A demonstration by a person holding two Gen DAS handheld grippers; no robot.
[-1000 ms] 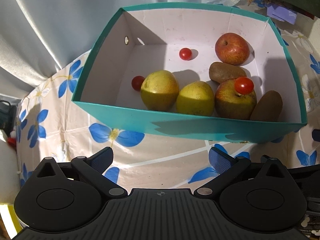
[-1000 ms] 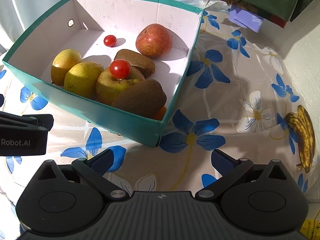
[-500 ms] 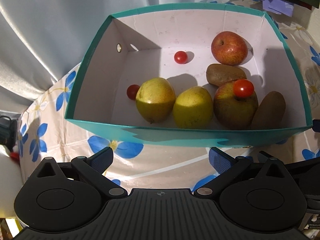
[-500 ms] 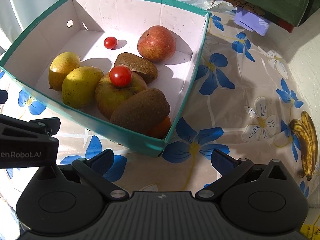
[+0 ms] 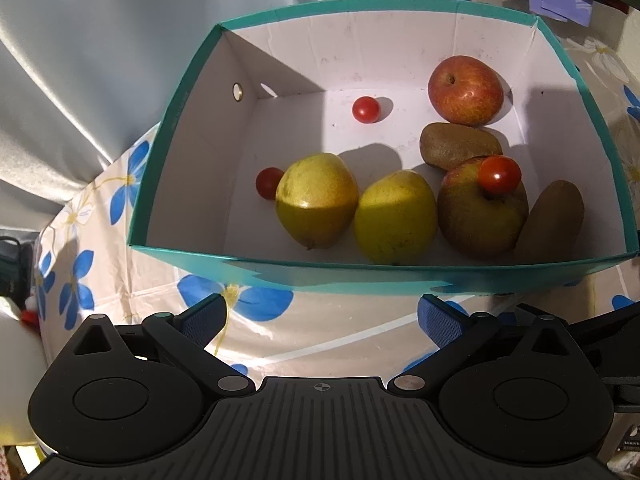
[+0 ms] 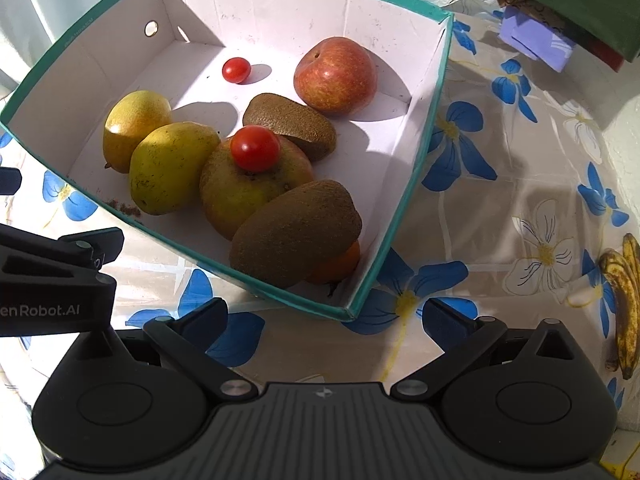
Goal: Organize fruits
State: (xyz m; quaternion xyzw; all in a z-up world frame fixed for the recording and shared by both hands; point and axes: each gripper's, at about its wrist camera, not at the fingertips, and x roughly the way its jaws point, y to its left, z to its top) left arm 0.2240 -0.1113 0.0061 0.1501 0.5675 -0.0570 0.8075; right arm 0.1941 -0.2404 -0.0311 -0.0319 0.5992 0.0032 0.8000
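A teal box with white inner walls is seen on a desk covered by a flowered cloth. Inside it, two yellow pears are lined up along the near wall, beside a dull apple on which a cherry tomato is perched. Two kiwis and a red apple are gathered on the right side; the back left floor of the box is left open apart from one small tomato. Bananas are laid near the desk's right edge, well apart from the box. The left gripper and right gripper are held short of the near rim, fingers spread wide and nothing gripped.
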